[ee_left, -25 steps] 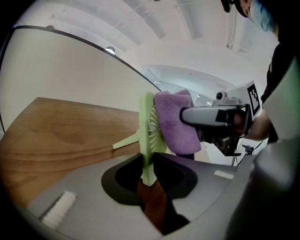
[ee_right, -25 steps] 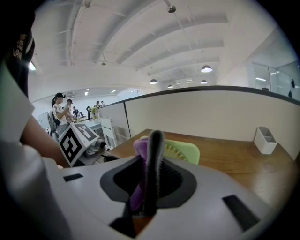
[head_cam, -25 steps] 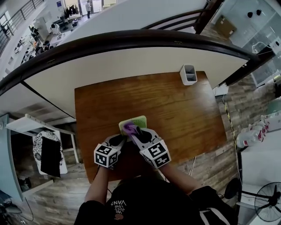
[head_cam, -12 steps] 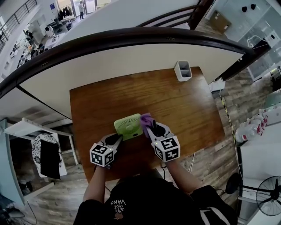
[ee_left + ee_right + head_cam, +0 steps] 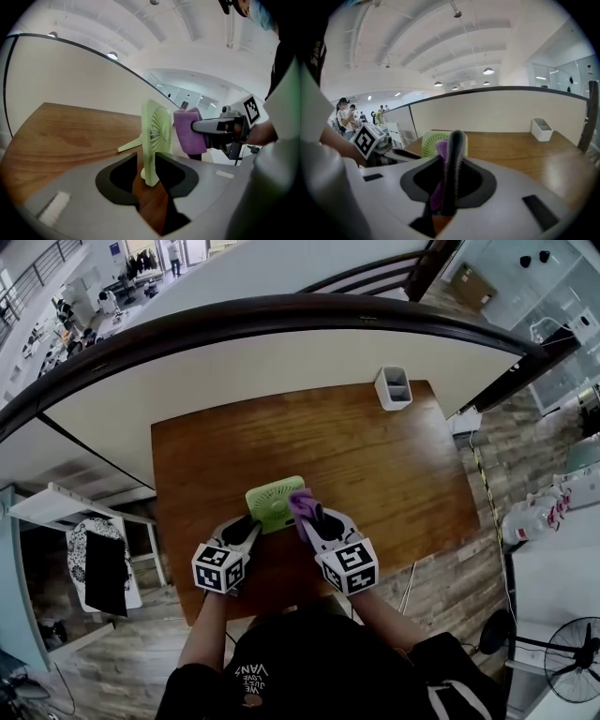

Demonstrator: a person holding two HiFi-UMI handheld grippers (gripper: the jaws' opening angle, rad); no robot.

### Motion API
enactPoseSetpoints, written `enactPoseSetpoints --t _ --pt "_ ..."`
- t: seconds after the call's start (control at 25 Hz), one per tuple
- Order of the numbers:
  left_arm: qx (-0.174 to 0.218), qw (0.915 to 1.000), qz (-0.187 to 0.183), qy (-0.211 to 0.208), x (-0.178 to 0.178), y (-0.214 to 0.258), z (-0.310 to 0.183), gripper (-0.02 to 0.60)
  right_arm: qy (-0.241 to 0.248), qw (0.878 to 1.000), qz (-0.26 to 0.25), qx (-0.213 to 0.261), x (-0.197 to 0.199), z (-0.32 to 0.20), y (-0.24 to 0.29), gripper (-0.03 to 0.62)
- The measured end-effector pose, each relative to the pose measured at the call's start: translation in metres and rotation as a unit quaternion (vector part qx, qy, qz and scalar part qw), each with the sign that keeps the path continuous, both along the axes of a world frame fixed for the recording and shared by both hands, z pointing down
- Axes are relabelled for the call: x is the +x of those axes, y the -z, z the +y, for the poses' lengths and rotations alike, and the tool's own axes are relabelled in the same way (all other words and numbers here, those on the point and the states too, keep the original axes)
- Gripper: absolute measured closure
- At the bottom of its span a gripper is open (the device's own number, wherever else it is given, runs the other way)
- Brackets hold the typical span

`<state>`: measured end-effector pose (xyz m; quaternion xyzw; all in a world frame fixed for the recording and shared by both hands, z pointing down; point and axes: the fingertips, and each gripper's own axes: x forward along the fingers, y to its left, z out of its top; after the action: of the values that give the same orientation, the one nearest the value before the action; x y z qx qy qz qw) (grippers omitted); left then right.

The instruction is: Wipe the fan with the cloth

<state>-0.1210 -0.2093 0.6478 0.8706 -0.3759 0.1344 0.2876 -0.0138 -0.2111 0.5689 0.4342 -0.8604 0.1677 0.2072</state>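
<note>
1. The green fan [image 5: 272, 503] stands upright on the wooden desk [image 5: 375, 465], close to the desk's near edge and just in front of the person. Its thin prop [image 5: 129, 146] is angled out behind it.
2. The left gripper [image 5: 251, 524] sits at the fan's lower left. In the left gripper view, the fan's bottom edge stands edge-on between its fingers. The fingers are opening and sit loosely around the fan (a sliver of desk shows beside it) rather than pinching it.
3. The right gripper [image 5: 307, 514] comes in from the fan's right side. Its dark fingers [image 5: 454, 154] are closed tight on a bunched purple cloth [image 5: 299, 504], which pokes out past the fingertips.
4. In the left gripper view the cloth meets the front grille of the fan near its upper right part. In the head view it overlaps the fan's right edge.
5. A small white holder [image 5: 395, 390] stands at the far edge of the desk, well apart from the fan and both grippers.
</note>
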Motion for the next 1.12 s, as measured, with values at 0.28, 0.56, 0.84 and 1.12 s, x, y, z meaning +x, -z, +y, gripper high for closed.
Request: enactPoseSetpoints --t 0.28,0.56,0.84,1.12 --pt "0.006 0.9996 0.002 0.026 -0.02 0.006 0.017 0.474 0.088 0.996 -0.014 -0.008 -0.068 0.026 -0.013 0.51" --pt "0.021 0.9986 -0.003 0.048 -0.036 0.014 0.039 0.502 0.132 0.991 0.004 -0.003 -0.098 0.031 -0.027 0.51" --pt "0.029 0.998 0.005 0.055 -0.041 0.024 0.05 0.568 0.125 0.992 0.023 -0.005 -0.088 0.023 -0.037 0.51" --pt "0.03 0.9984 0.014 0.047 -0.029 0.027 0.044 0.569 0.084 0.996 0.024 -0.012 -0.048 0.015 -0.038 0.51"
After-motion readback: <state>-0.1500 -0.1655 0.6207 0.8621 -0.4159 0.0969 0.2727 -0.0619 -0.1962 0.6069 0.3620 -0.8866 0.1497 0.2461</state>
